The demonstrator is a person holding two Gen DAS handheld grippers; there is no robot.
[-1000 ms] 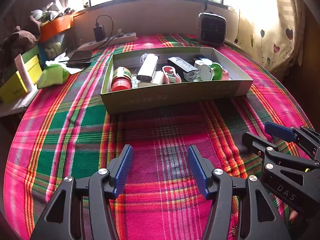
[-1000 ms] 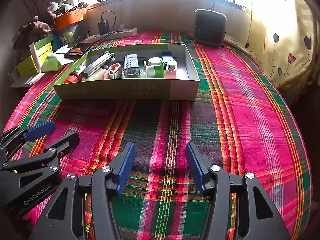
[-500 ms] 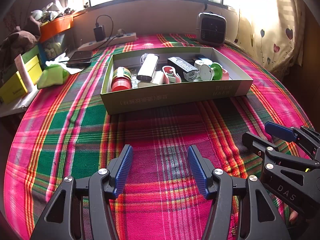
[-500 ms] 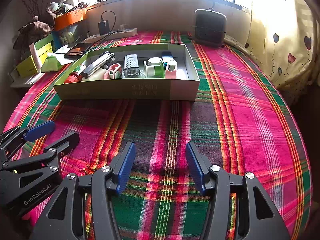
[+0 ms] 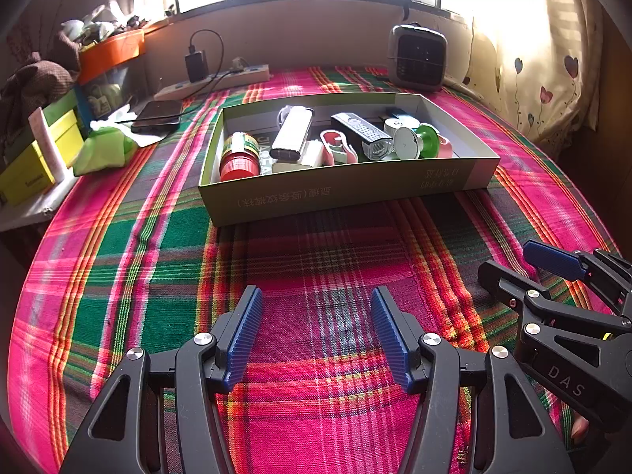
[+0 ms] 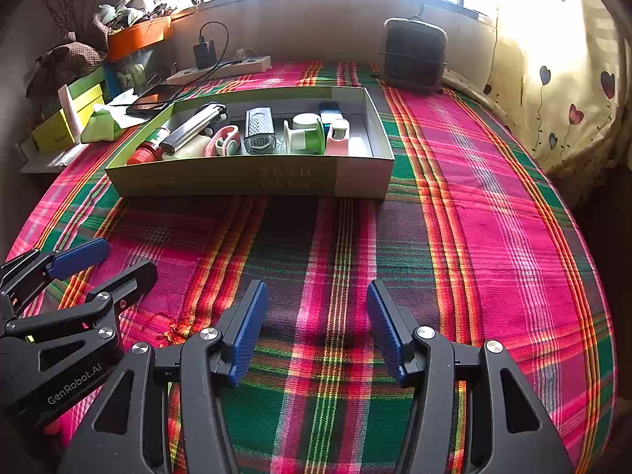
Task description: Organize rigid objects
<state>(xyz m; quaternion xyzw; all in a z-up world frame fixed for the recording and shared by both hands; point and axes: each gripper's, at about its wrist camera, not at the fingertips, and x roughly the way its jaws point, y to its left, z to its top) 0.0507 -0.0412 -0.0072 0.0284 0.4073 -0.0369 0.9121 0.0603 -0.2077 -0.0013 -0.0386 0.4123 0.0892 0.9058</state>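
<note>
A shallow green cardboard box (image 5: pixel 347 191) (image 6: pixel 252 181) lies on the plaid cloth and holds several rigid items: a red-capped bottle (image 5: pixel 239 156), a silver power bank (image 5: pixel 292 134), a pink-and-white clip (image 5: pixel 335 146), a grey flashlight (image 5: pixel 365 134) (image 6: pixel 258 130), a green-and-white spool (image 5: pixel 418 142) (image 6: pixel 304 134) and a small pink bottle (image 6: pixel 338 136). My left gripper (image 5: pixel 316 331) hovers open over bare cloth, well in front of the box. My right gripper (image 6: pixel 316 328) is open too, with nothing between its fingers, and shows at the left view's right edge (image 5: pixel 525 268).
A small black heater (image 5: pixel 418 57) stands behind the box near the window wall. A power strip (image 5: pixel 221 79), a phone (image 5: pixel 158 116), green cloth (image 5: pixel 104 150) and yellow boxes (image 5: pixel 35 162) crowd the left side. A curtain (image 6: pixel 561 79) hangs at right.
</note>
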